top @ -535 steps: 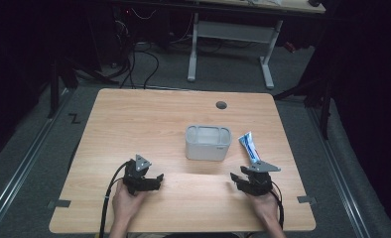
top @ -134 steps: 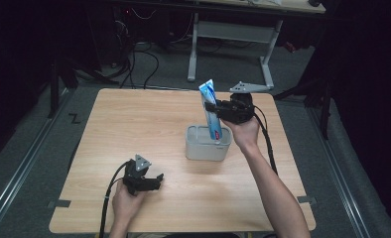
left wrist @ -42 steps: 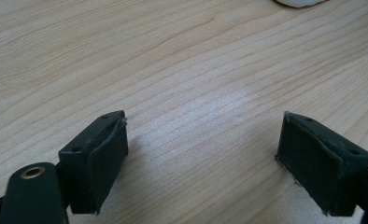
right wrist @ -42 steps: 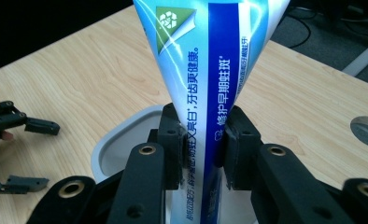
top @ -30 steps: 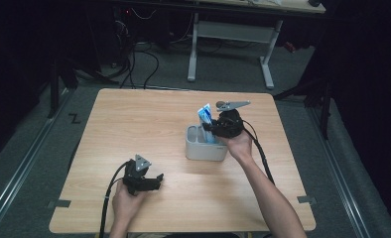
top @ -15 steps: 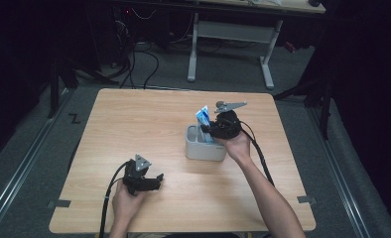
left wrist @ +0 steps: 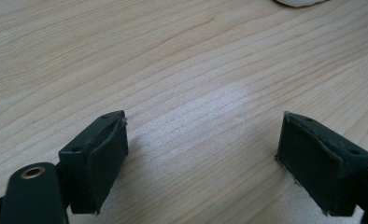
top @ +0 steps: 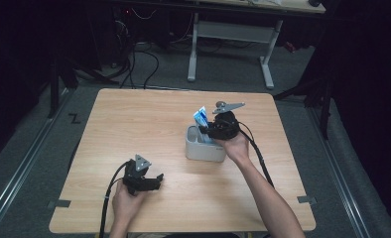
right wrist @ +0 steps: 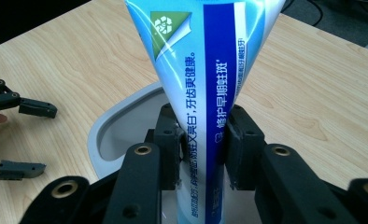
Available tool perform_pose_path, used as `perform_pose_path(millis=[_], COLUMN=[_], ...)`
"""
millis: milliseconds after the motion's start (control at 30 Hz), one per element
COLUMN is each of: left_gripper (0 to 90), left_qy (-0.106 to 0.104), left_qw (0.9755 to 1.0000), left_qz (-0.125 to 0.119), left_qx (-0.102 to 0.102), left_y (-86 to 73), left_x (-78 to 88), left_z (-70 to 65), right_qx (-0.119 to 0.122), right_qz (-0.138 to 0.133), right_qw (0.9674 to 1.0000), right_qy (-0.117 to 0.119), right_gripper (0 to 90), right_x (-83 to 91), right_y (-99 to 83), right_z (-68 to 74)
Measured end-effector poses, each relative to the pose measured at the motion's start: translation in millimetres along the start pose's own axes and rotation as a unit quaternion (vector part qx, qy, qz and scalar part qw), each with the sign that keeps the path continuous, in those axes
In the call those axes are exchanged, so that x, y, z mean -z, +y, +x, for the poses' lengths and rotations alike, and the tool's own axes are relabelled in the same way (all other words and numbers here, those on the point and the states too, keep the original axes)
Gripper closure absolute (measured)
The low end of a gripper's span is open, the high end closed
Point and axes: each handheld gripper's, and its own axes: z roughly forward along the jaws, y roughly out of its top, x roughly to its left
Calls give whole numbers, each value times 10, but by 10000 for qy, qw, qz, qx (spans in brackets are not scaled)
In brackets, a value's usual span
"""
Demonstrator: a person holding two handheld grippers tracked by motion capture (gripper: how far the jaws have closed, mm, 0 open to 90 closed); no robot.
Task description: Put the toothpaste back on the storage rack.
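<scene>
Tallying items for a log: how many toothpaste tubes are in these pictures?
1. The toothpaste tube is clamped in the right gripper, standing in the grey container mid-table. The container's inside is partly hidden, so another could lie there.

I am seeing the toothpaste tube [right wrist: 205,70] running off the top of the right gripper view, so its crimped end is being cut off there, and its lower end is disappearing behind the right gripper [right wrist: 201,149] and its linkage. The grey container [right wrist: 121,122] is being partly covered by the tube and jaws; I cannot tell what its inside holds. In the left gripper view, a pale rounded object [left wrist: 300,2] is being clipped by the top edge, too little to identify.
</scene>
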Motion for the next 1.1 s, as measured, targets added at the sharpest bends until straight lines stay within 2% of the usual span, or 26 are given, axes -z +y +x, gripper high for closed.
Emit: perform_pose_path(millis=[67, 167, 367, 667, 833, 1100], left_gripper=[166, 166, 165, 166, 165, 166], left_qy=[0, 0, 1, 1, 1, 1], left_qw=[10000, 10000, 10000, 10000, 10000, 10000], left_qz=[0, 1, -1, 3, 3, 2], left_qx=[0, -1, 1, -1, -1, -1], left_y=[0, 0, 0, 0, 0, 0], left_x=[0, 0, 0, 0, 0, 0], left_z=[0, 0, 0, 0, 0, 0], right_qx=[-57, -42, -36, -57, -167, -185], right_qz=[-29, -130, -162, -314, -443, -561], right_qw=[10000, 9999, 9999, 9995, 9989, 9982], right_qy=[17, 11, -47, -79, -56, -124], right_gripper=[645, 608, 547, 522, 550, 550], right_x=[5, 37, 87, 197, 258, 358], right_y=[2, 13, 16, 26, 4, -14], right_z=[0, 10, 13, 28, 0, -22])
